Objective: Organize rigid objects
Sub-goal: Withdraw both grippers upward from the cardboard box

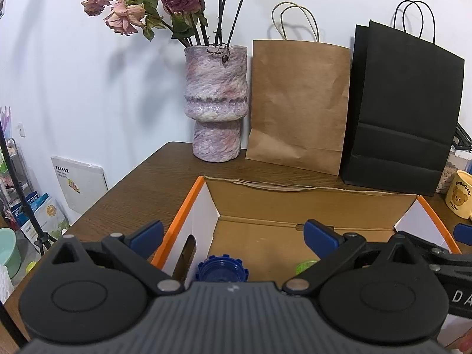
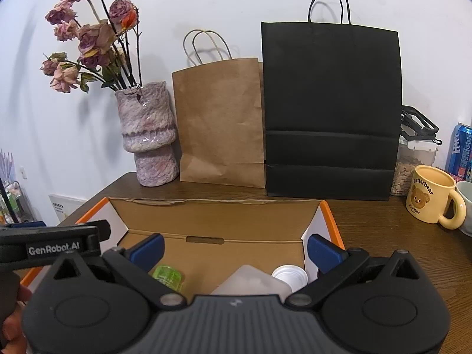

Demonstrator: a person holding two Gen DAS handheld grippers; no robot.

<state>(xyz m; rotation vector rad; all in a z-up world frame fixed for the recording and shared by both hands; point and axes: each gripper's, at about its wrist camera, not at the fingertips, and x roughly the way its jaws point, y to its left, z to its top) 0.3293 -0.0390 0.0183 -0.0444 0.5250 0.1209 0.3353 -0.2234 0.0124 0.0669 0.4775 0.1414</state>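
Open cardboard box (image 2: 218,215) sits on the table (image 2: 383,236), nearest the cameras. Inside it: small bottle (image 2: 168,277) left of centre, flat container (image 2: 250,280) to its right, cup (image 2: 290,275) further right by the box's right wall, ridged cap (image 1: 222,268) by the left wall. Behind the box, along the wall, left to right: vase (image 2: 150,141) holding flowers (image 2: 85,41), paper bag (image 2: 221,121), taller bag (image 2: 330,109), jar (image 2: 413,162). Mug (image 2: 430,194) stands right of the box, in front of the jar; can (image 2: 461,150) behind the mug.
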